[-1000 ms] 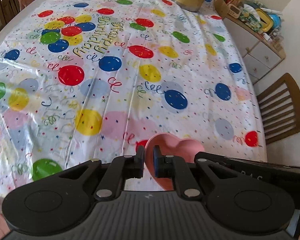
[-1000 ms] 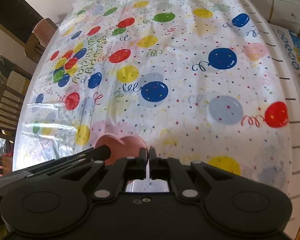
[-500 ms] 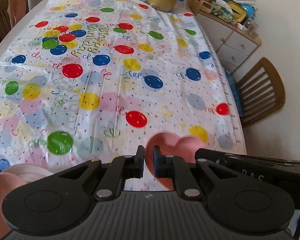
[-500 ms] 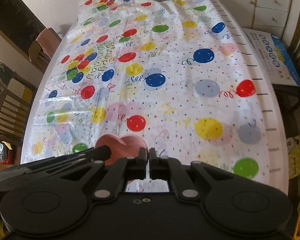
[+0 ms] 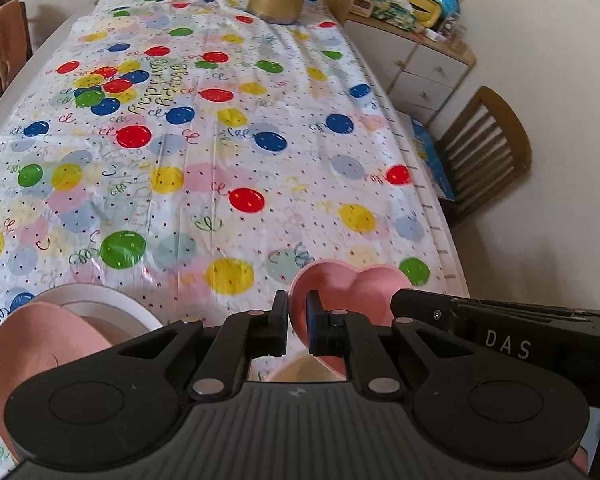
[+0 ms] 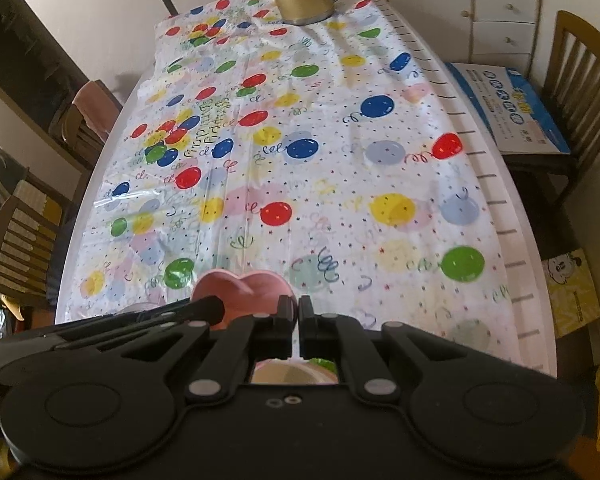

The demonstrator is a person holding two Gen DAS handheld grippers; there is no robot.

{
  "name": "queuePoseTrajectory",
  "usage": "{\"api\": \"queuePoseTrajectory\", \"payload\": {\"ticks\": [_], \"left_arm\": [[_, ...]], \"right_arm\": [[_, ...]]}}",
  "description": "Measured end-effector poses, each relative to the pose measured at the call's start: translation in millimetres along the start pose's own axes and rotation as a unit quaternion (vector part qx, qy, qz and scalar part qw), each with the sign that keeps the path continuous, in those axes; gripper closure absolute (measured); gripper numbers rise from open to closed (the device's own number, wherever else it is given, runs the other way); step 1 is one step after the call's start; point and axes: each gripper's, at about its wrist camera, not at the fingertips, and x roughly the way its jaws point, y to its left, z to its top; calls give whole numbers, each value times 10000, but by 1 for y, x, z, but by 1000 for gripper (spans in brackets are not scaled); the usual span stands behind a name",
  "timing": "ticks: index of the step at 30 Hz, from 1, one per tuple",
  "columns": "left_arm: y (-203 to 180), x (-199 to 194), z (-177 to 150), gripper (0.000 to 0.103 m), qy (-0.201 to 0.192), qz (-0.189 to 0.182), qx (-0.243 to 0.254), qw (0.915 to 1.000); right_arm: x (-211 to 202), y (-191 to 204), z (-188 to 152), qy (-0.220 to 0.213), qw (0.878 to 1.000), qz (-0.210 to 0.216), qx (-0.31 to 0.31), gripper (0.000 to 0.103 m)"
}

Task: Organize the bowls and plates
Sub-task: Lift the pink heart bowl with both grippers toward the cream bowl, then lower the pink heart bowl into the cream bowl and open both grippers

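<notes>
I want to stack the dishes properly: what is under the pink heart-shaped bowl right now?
Beneath the pink heart-shaped bowl, the balloon tablecloth shows, plus a sliver of a round pale dish. The left gripper body hides the rest.

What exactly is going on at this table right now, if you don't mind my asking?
A person is tidying dishes with two handheld grippers. The left gripper is shut on the rim of a pink heart-shaped bowl, held above the balloon-print tablecloth. The right gripper is shut right beside it, though its hold on the bowl is not clear. A stack of pink and white plates sits at the near left.
</notes>
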Motion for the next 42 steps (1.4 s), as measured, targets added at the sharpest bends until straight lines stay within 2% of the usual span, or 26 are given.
{"api": "queuePoseTrajectory", "payload": {"ticks": [10,21,36,42], "left_arm": [[-3,-9,-33,94,167,-68,256,9995],[-5,3,-56,94,469,-20,480,9977],[-3,30,-61,94,781,143,587,9951],[-3,35,-60,94,873,173,610,9942]], "right_arm": [[-13,-2,-38,18,9998,-76,184,101],[-3,-10,-67,255,9991,-136,322,101],[19,-16,-72,527,9980,-165,299,101],[23,-14,-70,597,9978,-171,246,95]]}}
